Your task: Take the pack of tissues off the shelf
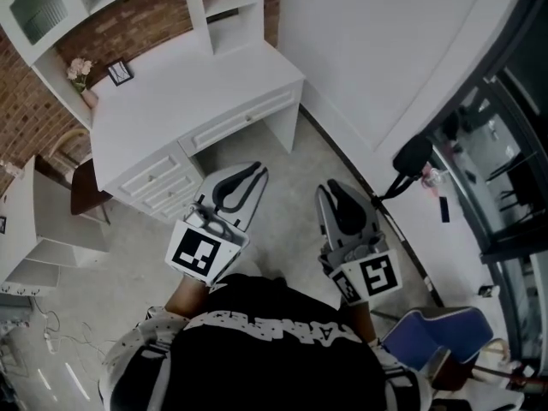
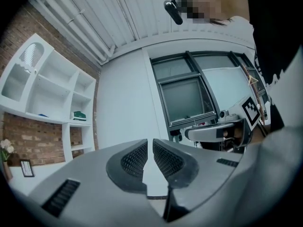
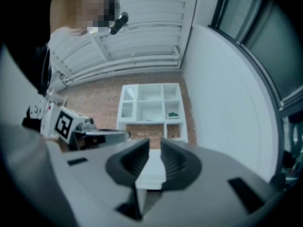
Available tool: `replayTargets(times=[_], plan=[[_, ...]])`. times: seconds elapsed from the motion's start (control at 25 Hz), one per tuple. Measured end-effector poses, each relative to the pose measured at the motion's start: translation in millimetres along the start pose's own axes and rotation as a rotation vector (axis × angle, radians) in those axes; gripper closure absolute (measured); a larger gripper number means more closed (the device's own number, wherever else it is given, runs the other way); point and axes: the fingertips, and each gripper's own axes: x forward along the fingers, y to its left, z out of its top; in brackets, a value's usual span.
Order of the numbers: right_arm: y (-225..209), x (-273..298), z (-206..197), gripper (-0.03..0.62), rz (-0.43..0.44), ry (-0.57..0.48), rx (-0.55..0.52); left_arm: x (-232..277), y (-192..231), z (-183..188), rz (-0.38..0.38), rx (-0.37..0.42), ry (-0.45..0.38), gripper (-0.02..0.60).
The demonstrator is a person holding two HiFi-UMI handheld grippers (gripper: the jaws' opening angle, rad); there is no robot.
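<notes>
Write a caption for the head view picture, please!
A person holds the left gripper and right gripper, both empty, over the floor near a white desk.

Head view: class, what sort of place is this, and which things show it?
Probably a home study corner: a white desk with drawers, a white shelf unit above it against a brick wall, and a small pot of flowers on the desk.

Smooth white-painted desk (image 1: 193,92) backs onto a rough brick wall (image 1: 154,20).
</notes>
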Motion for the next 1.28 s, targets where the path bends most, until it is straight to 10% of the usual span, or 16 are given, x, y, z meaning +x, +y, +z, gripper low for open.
replayTargets(times=[0.6, 1.28], plan=[[-36.4, 42.1, -9.3, 0.510, 0.016, 0.032, -0.056, 35.7, 51.5, -11.7, 0.055, -0.016, -0.017, 0.495], [-117.0, 257.8, -5.0, 0.499, 0.061, -0.009, -0.087, 146.5, 257.8, -13.4, 0.114, 0.048, -0.073, 0.469]])
